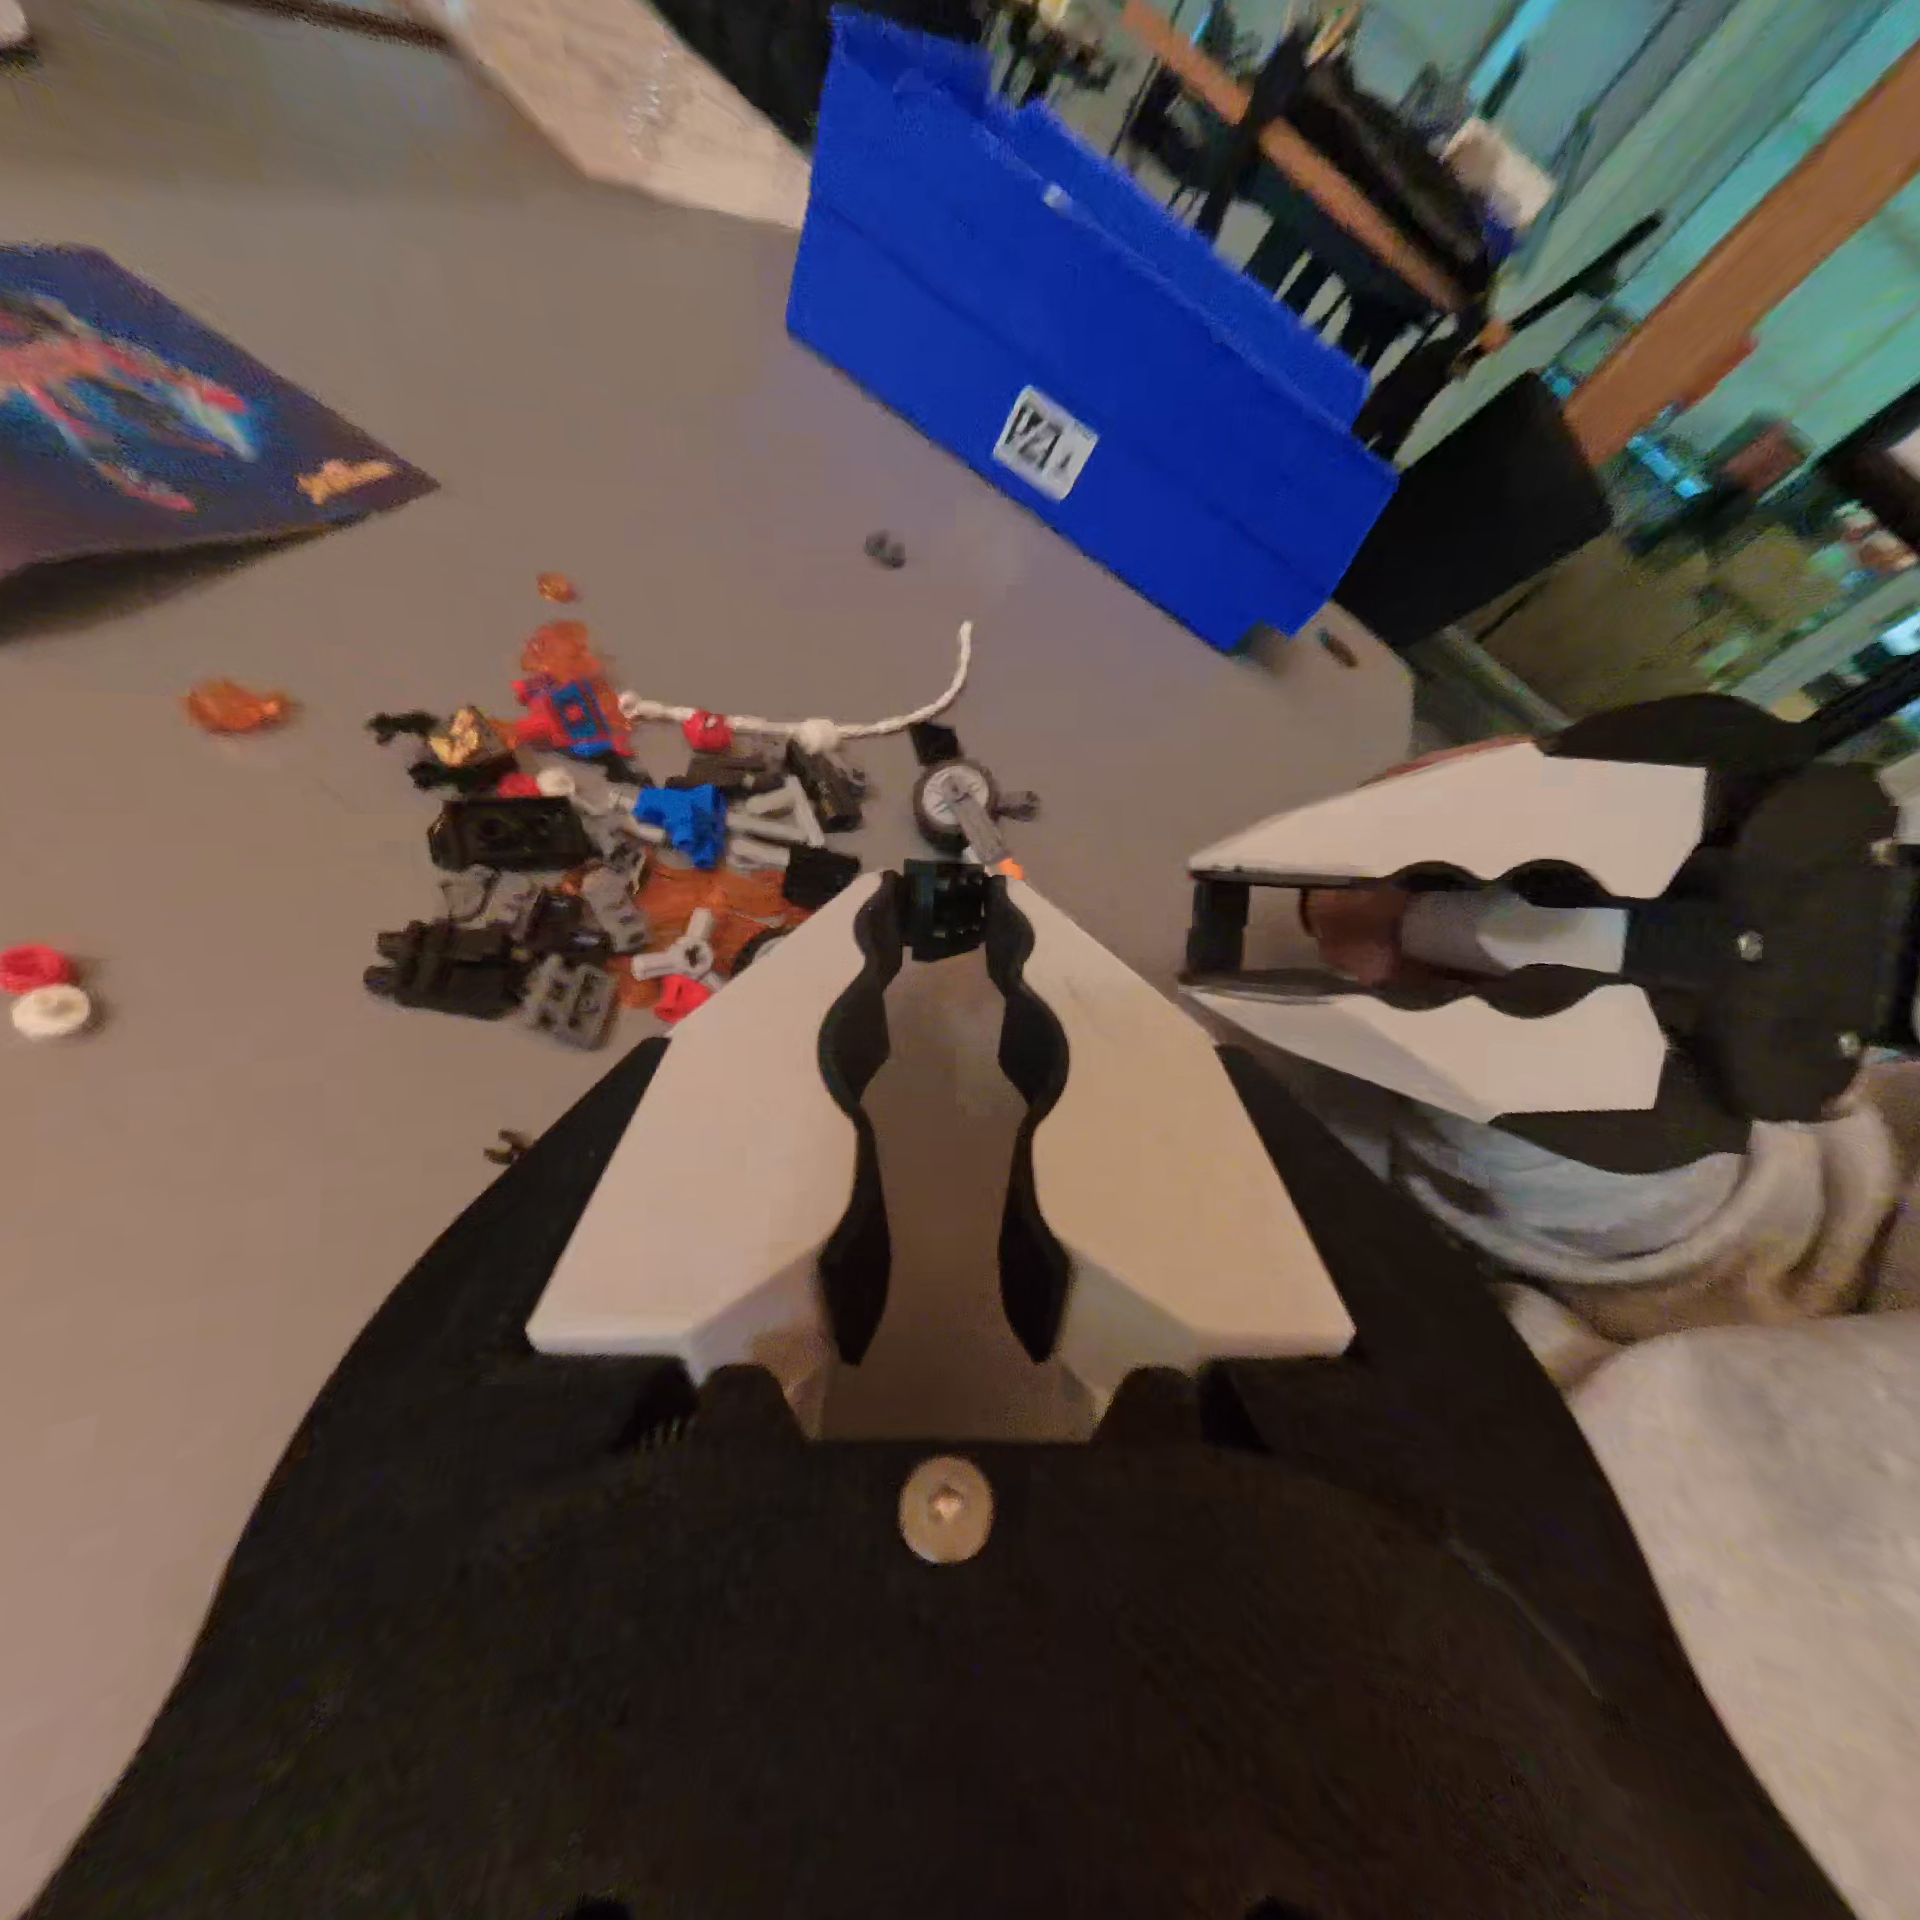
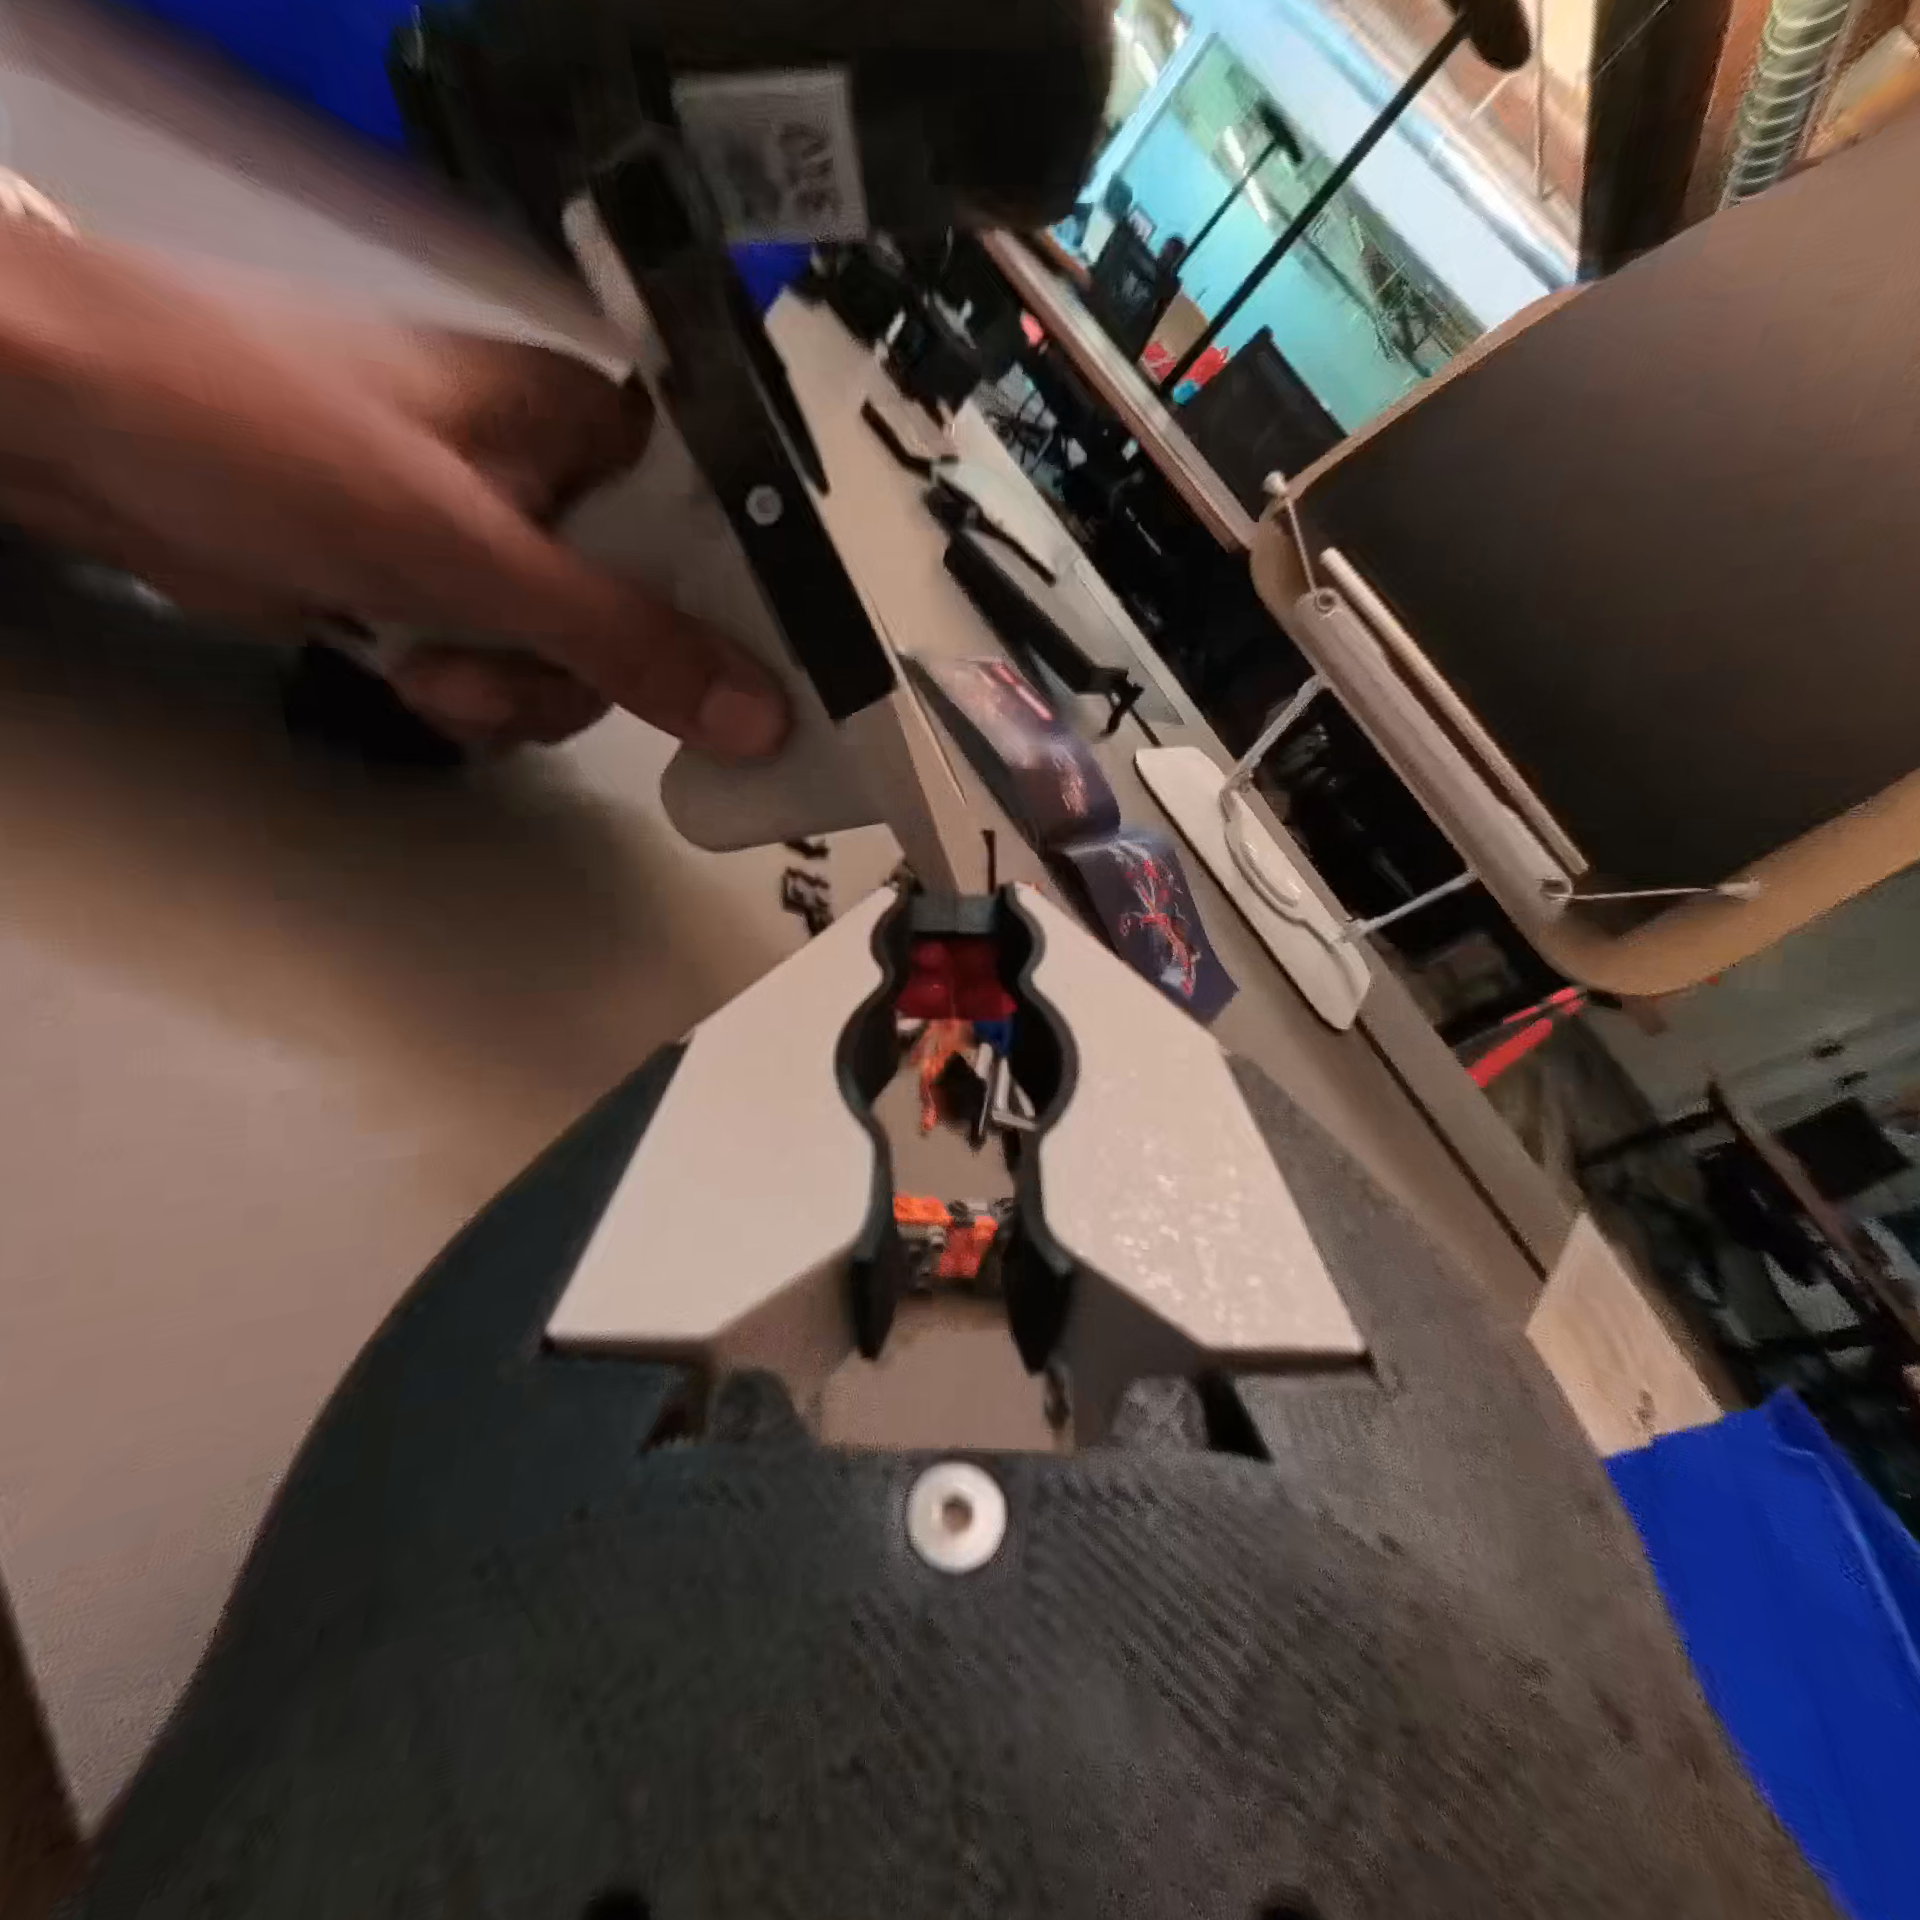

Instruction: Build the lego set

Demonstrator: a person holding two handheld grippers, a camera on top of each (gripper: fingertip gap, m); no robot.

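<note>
Smooth grey tabletop (image 1: 644, 395), bearing a heap of small black, grey, red, blue and orange plastic building bricks (image 1: 613, 862) near the middle. Far right, a blue plastic bin (image 1: 1039, 343); far left, a dark illustrated booklet (image 1: 135, 416); near left, red and white round studs (image 1: 42, 987).

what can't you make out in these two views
- Left wrist view: the small black piece pinched at the left gripper tips is mostly covered by the fingers; its shape is unclear.
- Left wrist view: the booklet is cut by the left edge.
- Right wrist view: the hand is motion-blurred.
- Right wrist view: the red piece in the right gripper is partly hidden.
</note>
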